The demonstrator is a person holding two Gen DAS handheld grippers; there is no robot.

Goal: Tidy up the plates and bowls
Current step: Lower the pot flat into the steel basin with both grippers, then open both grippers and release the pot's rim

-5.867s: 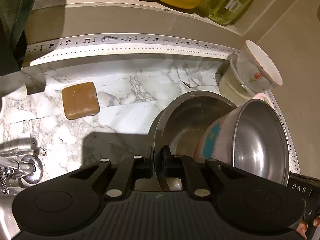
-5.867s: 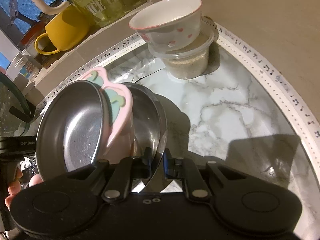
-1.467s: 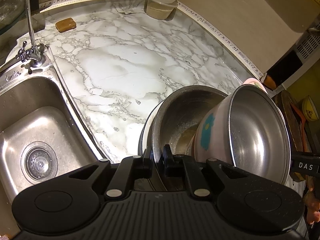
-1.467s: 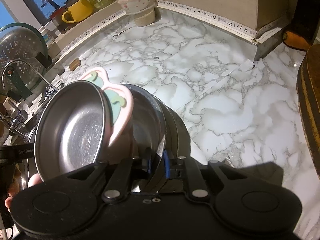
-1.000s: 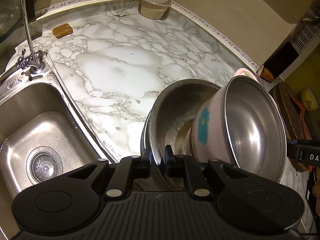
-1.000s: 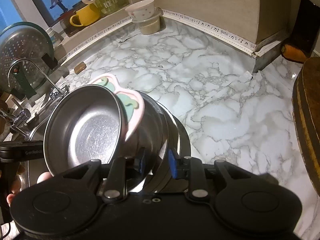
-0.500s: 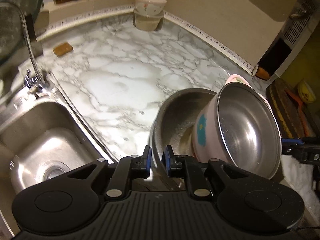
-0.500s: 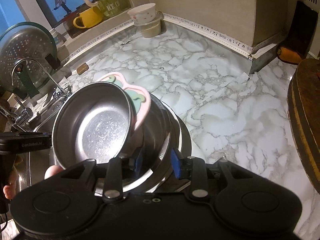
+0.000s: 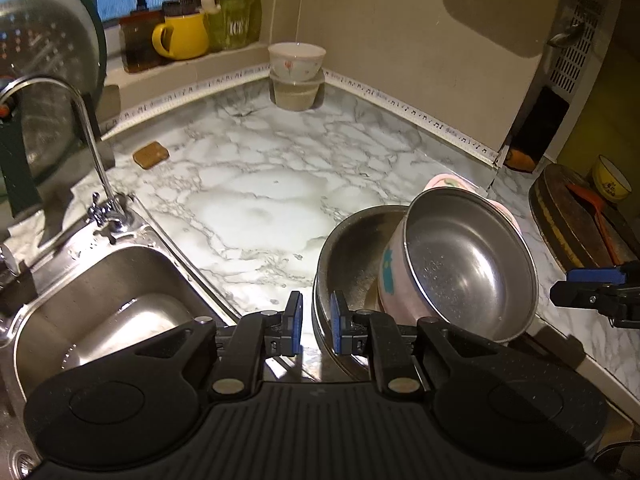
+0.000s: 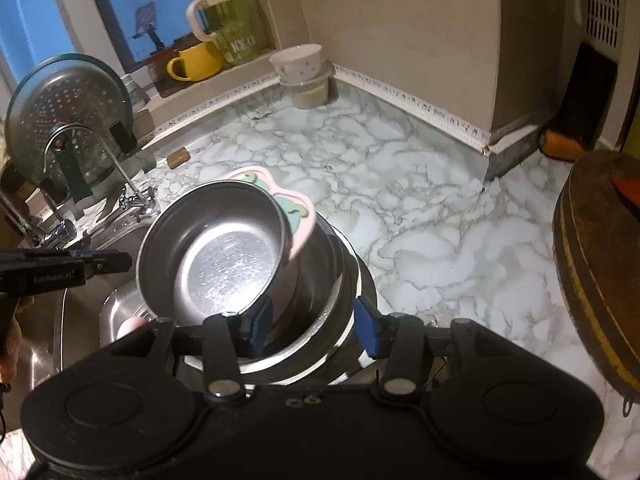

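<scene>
Both tools [image 9: 314, 328] [image 10: 310, 330] opened; two nested bowls [image 9: 468, 264] released.

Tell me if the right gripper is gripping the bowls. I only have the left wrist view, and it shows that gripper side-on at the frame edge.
Observer: No grip. The right gripper is wide open.
Operator: Give me where its pads sit.
Observer: One pad is inside the big steel bowl. The other is outside the stack's outermost rim, so the jaws straddle the rims without closing on them.
</scene>
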